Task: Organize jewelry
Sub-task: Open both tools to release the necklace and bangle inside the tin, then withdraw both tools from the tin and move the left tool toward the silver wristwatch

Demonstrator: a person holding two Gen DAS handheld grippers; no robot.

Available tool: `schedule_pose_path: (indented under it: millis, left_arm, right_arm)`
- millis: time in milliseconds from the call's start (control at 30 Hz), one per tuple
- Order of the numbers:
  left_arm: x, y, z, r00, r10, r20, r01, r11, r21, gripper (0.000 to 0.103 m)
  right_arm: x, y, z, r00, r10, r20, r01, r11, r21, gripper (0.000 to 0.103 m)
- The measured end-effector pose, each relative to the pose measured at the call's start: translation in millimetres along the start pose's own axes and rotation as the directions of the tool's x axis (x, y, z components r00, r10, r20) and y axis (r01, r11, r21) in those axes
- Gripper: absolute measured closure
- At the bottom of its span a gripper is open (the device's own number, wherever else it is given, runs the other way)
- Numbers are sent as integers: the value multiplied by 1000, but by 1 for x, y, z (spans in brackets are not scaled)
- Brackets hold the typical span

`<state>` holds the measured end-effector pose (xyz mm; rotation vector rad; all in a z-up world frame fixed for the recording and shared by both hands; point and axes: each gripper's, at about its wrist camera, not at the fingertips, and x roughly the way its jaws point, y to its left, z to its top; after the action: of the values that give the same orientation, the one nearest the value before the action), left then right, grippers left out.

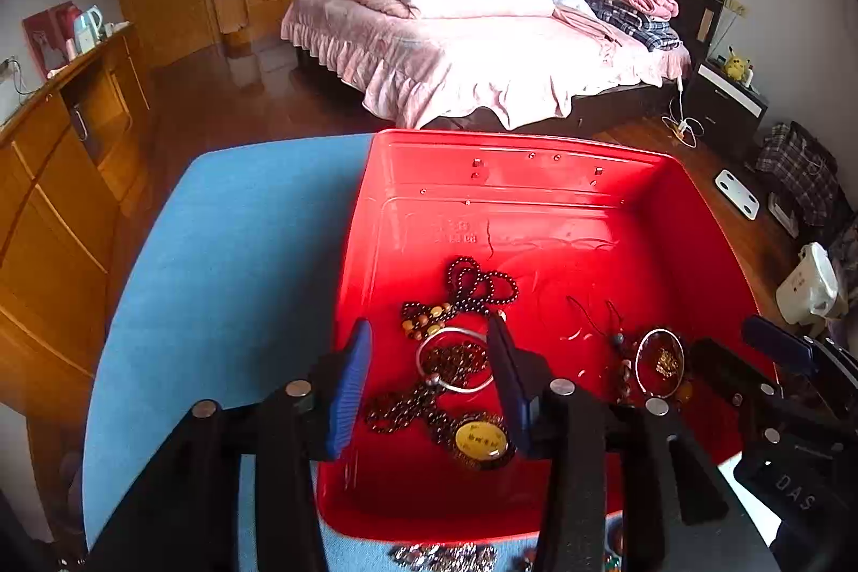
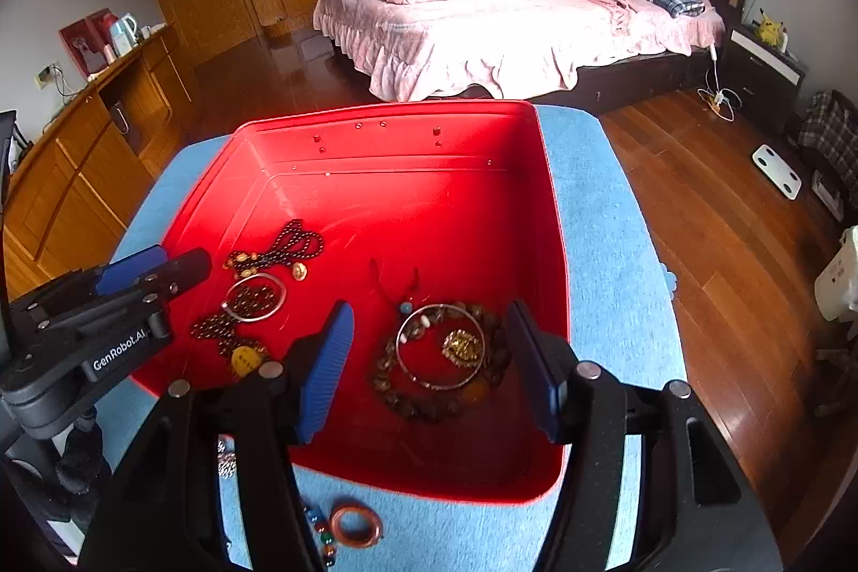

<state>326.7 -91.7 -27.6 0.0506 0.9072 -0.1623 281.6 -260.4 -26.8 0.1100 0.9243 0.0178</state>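
A red bin [image 1: 536,175] [image 2: 407,132] sits on a blue cloth. Inside lie a silver bangle [image 1: 453,360] [image 2: 254,297], dark bead strands [image 1: 480,282] [image 2: 300,245] and a yellow pendant [image 1: 481,439] [image 2: 245,360] on the left, and a second bangle [image 2: 442,347] [image 1: 659,360] over a stone bead bracelet [image 2: 429,406] with a gold piece [image 2: 462,346] on the right. My left gripper [image 1: 429,373] [image 2: 155,269] is open and empty above the left pile. My right gripper [image 2: 429,357] [image 1: 751,347] is open and empty above the right pile.
On the blue cloth [image 2: 606,250] in front of the bin lie a copper-coloured ring [image 2: 355,525], a coloured bead strand [image 2: 322,532] and a silvery piece [image 1: 445,557]. A bed [image 2: 509,9] and wooden cabinets [image 1: 59,175] stand beyond the table.
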Motion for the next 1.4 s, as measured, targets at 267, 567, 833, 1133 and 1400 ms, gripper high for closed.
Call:
schedule_pose_path:
  millis: [267,567,833,1133,1400]
  left_arm:
    - [-31,8,-19,999,12,43,-11,1000,-17,53]
    - [-57,22,-50,999,1,49,2,998,-63,53]
    - [-82,27,-78,998,4,70,0,998,-66,53]
    - [-82,31,-104,999,23,38,-21,998,-56,53]
    - [-74,33,-125,999,32,-8,-33,998,-52,53]
  right_arm:
    - [-26,7,-24,999,25,30,-25,1000,-2,45]
    - [-49,11,-52,998,51,39,-52,998,22,45]
    - [-82,13,-83,995,53,81,-55,998,21,45]
    - [-85,19,-106,996,71,54,-72,997,-1,45]
    - [-69,25,-125,997,83,-4,-83,997,-3,45]
